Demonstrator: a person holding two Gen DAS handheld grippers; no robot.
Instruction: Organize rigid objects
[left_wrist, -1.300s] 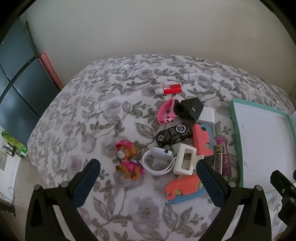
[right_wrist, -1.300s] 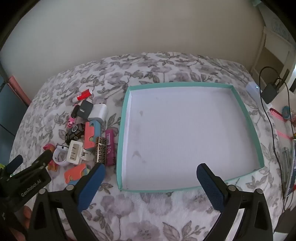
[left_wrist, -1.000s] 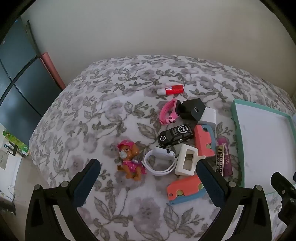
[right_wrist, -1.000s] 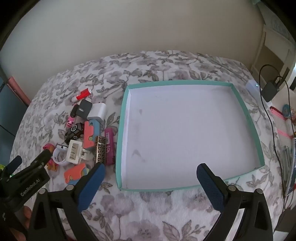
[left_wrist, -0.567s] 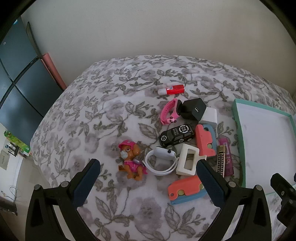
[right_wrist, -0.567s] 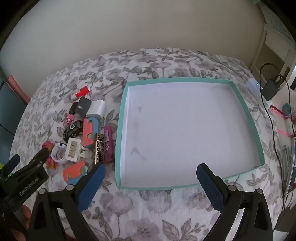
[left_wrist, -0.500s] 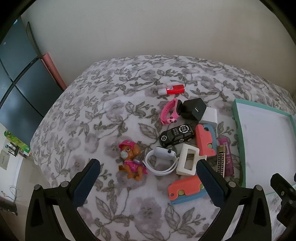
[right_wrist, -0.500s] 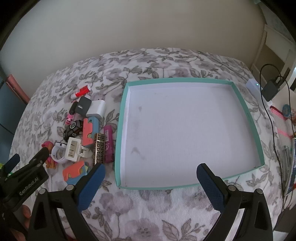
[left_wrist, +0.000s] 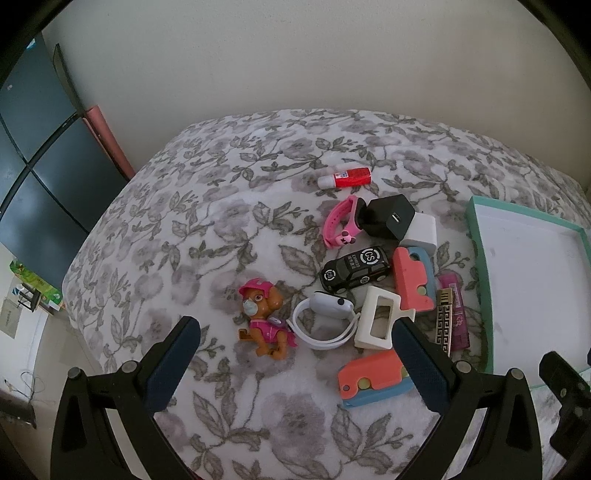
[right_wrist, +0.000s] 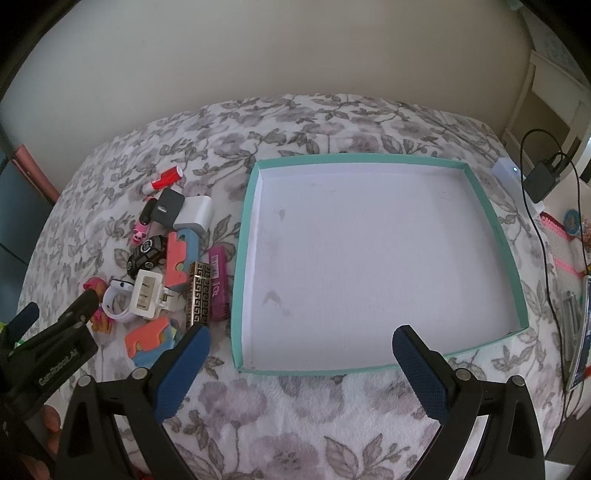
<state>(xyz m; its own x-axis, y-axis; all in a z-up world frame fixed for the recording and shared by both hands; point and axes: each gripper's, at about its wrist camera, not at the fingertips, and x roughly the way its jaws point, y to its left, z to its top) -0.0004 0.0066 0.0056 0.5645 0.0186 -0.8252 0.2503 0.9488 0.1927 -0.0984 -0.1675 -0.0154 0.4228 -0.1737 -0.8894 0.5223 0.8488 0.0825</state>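
Clutter, all of it left of the teal tray (right_wrist: 242, 266), nothing yet inside. Nearest, left gripper (left_wrist: 295, 360) hovering with fingers spread wide and empty above the near end of the pile; right gripper (right_wrist: 299, 363) likewise spread and empty, poised over the tray's near rim. Just beyond the left gripper, left of the tray: coral-and-blue block (left_wrist: 373, 373), pup figurine (left_wrist: 264, 317), white watch band (left_wrist: 325, 325), white frame piece (left_wrist: 376, 321). Further out, greek-key bar (left_wrist: 445, 319) and purple stick (left_wrist: 458, 314) lying just beside the tray's left wall; then black toy car (left_wrist: 354, 267), a second coral block (left_wrist: 410, 278), black charger (left_wrist: 388, 218) touching white charger (left_wrist: 421, 232), pink band (left_wrist: 341, 221), and farthest, glue stick (left_wrist: 347, 177).

Probably best to start with the figurine or white frame: lower squarely, close across the narrow body, avoid snagging the band loop. Soft floral blanket (left_wrist: 207, 236) likely to give under pressure, so press lightly. Beyond the tray, plain pale wall (right_wrist: 277, 48); right of the tray, cable and adapter (right_wrist: 541, 179).
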